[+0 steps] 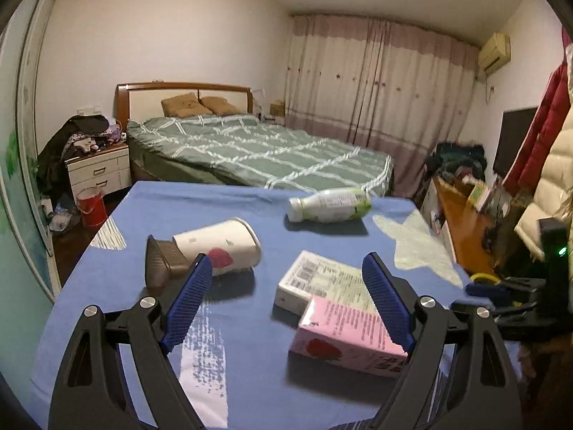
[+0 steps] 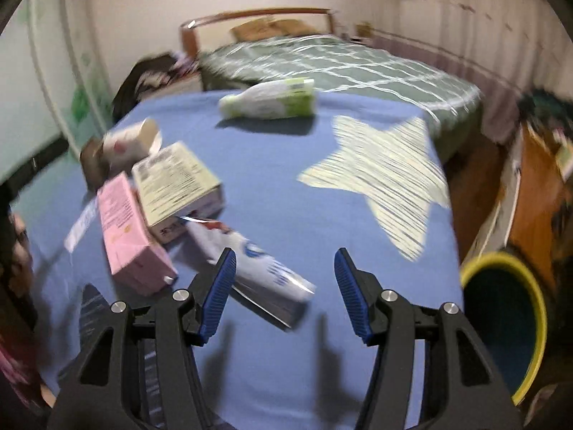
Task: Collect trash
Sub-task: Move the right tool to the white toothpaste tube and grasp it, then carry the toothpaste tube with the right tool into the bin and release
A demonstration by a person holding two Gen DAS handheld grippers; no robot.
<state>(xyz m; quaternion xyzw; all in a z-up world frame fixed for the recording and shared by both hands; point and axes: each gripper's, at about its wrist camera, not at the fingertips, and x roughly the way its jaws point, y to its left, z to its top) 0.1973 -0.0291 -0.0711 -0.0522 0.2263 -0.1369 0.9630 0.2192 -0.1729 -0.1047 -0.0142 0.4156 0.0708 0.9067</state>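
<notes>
The left gripper (image 1: 286, 274) has 2 black plastic arms shaped like open frames, each with a triangular cut-out near its base. Each side carries 2 round silver screw heads at the pivots. Its fingers (image 1: 188, 302) are faced with blue pads ribbed in fine cross lines, long and tapering to a blunt tip. The right gripper (image 2: 284, 268) is built alike: black frame arms with triangular cut-outs, 4 silver screws in all, and blue ribbed pads (image 2: 218, 295) on the inner faces.
</notes>
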